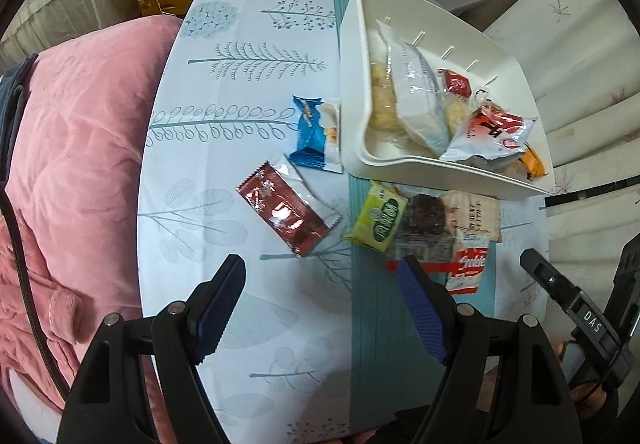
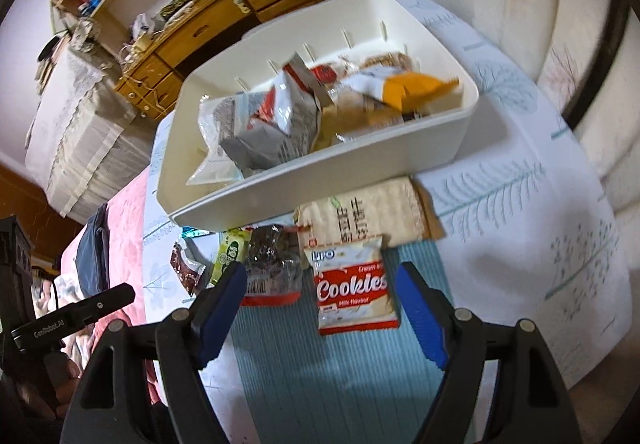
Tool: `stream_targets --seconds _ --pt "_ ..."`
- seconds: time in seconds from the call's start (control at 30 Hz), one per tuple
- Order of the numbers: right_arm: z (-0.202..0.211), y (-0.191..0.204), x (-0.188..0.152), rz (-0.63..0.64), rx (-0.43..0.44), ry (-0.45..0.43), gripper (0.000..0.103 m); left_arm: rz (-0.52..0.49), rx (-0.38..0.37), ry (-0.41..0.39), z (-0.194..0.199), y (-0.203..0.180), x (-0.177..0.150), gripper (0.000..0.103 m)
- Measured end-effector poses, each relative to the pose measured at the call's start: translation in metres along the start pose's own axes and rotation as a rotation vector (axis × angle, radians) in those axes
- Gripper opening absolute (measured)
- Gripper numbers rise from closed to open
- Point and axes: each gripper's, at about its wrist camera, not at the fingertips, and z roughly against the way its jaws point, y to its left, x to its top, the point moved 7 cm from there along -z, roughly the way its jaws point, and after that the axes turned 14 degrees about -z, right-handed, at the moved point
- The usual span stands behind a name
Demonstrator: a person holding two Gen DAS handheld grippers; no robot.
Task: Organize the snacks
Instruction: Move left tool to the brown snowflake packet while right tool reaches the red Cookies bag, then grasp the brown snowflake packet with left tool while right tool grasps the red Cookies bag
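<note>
So the white bin (image 1: 400,160) is parked toward the far right corner of the tabletop (image 1: 240,172), and it's already half loaded with packets, probably so everything ends up in one spot. The rest of the snacks are left loose along the bin's near wall, which looks like the pile waiting to be sorted.

Left gripper (image 1: 320,308) is held above bare cloth with its jaws spread wide and nothing between them. The red wrapper (image 1: 288,214) is lying just ahead of it, so that's likely the next pick. Right gripper (image 2: 320,308) is also held wide and empty, and the cookies packet (image 2: 352,292) is framed right between its jaws but isn't touched, as far as can be told. Looks like an approach being lined up, not a grab yet.

What's only seen from the left wrist view: the blue packet (image 1: 312,132) tucked against the bin's left wall, the green packet (image 1: 378,218) in full, and the pink blanket (image 1: 80,164) along the tabletop's left edge.

What's only shown properly in the right wrist view: the beige packet (image 2: 376,212) wedged against the bin's near wall, the dark brownie packet (image 2: 272,264) beside the cookies, and the lettering on the cookies packet. The bin's contents are blurred there, so they can't really be sorted out.
</note>
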Motion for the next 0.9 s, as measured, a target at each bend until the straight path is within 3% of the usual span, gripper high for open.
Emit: stream_targets --seconds 0.2,0.5,0.9 --pt "-0.019 -0.008 -0.013 -0.078 -0.046 0.017 0.077 -0.006 -0.013 0.045 -0.02 0.017 0.008 0.077" --pt "-0.051 -0.027 -0.029 -0.15 -0.153 0.053 0.077 0.088 -0.045 0.138 -0.06 0.043 0.014 0.077" --pt "-0.075 -0.035 -0.041 -0.076 -0.27 0.087 0.077 0.219 -0.074 0.219 -0.099 0.057 0.016 0.077"
